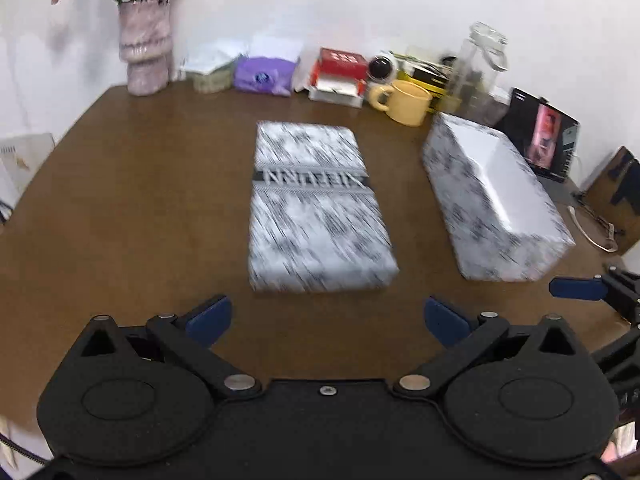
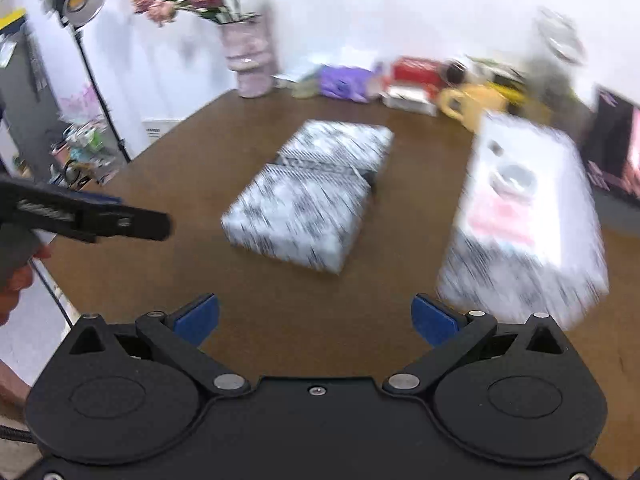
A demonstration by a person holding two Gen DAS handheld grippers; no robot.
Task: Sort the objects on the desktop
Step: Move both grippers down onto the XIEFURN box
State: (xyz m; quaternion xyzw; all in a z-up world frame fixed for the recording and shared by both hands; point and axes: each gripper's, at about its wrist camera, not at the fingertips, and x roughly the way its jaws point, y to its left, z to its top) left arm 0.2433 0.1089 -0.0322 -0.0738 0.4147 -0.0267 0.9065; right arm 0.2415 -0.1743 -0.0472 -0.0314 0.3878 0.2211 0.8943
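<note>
Left wrist view: left gripper [image 1: 328,320] spread wide, empty, aimed at flat patterned box [image 1: 318,208] mid-table [image 1: 132,200] — likely lining up; right gripper [image 2: 316,320] likewise unclenched — near taller box [image 2: 524,216].

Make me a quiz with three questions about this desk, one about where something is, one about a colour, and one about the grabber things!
1. Where does the flower vase stand?
A. far left corner of the table
B. on the flat patterned box
C. inside the mug

2. What colour is the mug?
A. green
B. yellow
C. black

3. How are the left gripper and right gripper?
A. both shut on a box
B. one holds the mug
C. both open and empty

Answers:
1 A, it stands by the wall at the far left.
2 B, it looks pale yellow.
3 C, both pairs of jaws stand wide apart with only table between them.
</note>
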